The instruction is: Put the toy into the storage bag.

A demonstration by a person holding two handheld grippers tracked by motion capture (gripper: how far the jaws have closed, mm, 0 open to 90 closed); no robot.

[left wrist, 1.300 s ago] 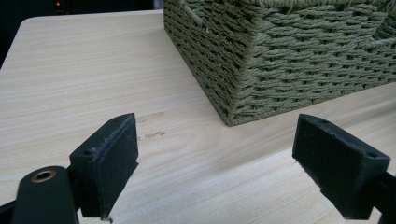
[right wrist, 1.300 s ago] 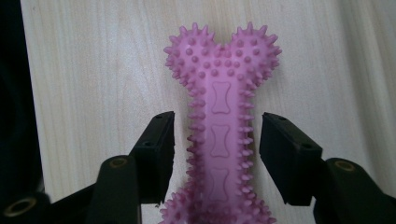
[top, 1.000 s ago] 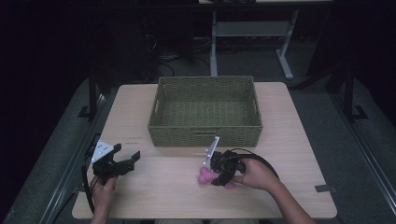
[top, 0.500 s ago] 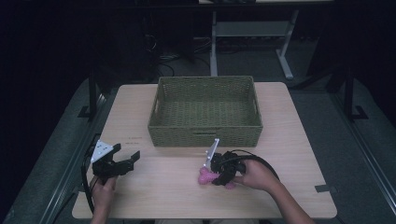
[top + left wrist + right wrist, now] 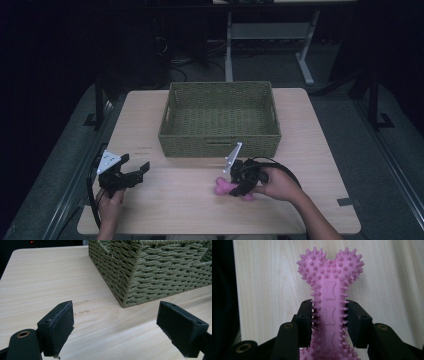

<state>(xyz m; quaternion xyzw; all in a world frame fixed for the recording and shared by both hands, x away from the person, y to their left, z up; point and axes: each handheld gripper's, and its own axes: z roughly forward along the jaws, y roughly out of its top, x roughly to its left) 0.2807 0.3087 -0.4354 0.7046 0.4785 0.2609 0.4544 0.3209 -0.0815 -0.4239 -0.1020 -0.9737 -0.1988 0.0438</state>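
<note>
The pink spiked bone toy [image 5: 329, 307] lies flat on the table [image 5: 165, 210], its shaft pinched between the pads of the right gripper [image 5: 329, 320], with the knobbed end sticking out past the fingertips. It looks like soft rubber, light, and the nubs should give under pressure and keep it from slipping; the narrow shaft seems the sensible place to hold it. The woven basket [image 5: 220, 117] sits just beyond that gripper. Off to the side, the left gripper [image 5: 116, 325] rests with jaws wide and empty.
</note>
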